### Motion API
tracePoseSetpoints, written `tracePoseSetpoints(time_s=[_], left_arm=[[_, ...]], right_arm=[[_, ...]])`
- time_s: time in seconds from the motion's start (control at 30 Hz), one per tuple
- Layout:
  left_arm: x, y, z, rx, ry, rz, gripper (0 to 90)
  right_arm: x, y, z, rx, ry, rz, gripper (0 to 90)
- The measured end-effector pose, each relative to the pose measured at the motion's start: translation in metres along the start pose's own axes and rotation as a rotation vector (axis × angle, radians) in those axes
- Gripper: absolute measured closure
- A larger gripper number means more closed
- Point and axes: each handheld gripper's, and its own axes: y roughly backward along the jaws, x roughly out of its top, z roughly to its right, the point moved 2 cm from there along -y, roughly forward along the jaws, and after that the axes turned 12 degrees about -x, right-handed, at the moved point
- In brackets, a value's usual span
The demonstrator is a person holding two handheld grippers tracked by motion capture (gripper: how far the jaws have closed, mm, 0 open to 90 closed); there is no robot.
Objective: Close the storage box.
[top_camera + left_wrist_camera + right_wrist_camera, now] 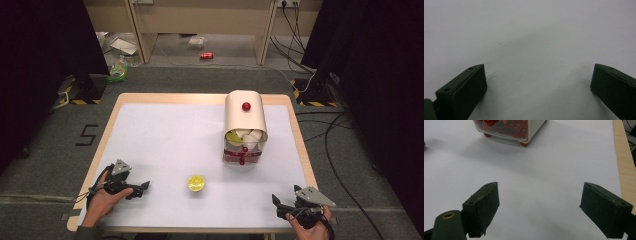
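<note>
Left gripper point(142, 187): low near table's point(150, 130) left front edge, jaws spread, empty.
Right gripper point(278, 205): front right corner, jaws wide, empty.
Yellow cup point(196, 183): between them, bare sheet around.

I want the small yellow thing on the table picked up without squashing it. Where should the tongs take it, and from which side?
Probably from straight above, jaws closing across the rim of the yellow cup. It looks round and low and stands alone on the white table, so any two opposite sides seem free. The left tongs are nearer and stand open; what the cup holds is too small to tell.
</note>
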Motion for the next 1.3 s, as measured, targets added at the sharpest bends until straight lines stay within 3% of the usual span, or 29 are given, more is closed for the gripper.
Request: tracePoseSetpoints(time_s=[1.03,1.23,1.3], left_arm=[[0.0,0.0,0.0,0.0,0.0,0.0,0.0],[0.0,0.0,0.0,0.0,0.0,0.0,0.0],[0.0,0.0,0.0,0.0,-0.001,-0.001,0.0]], right_arm=[[-0.017,0.007,0.008,-0.016,0.018,-0.085,15.8],[-0.024,0.006,0.009,-0.023,0.045,-0.143,15.8],[-0.028,0.004,0.008,-0.038,0.085,-0.187,14.3]])
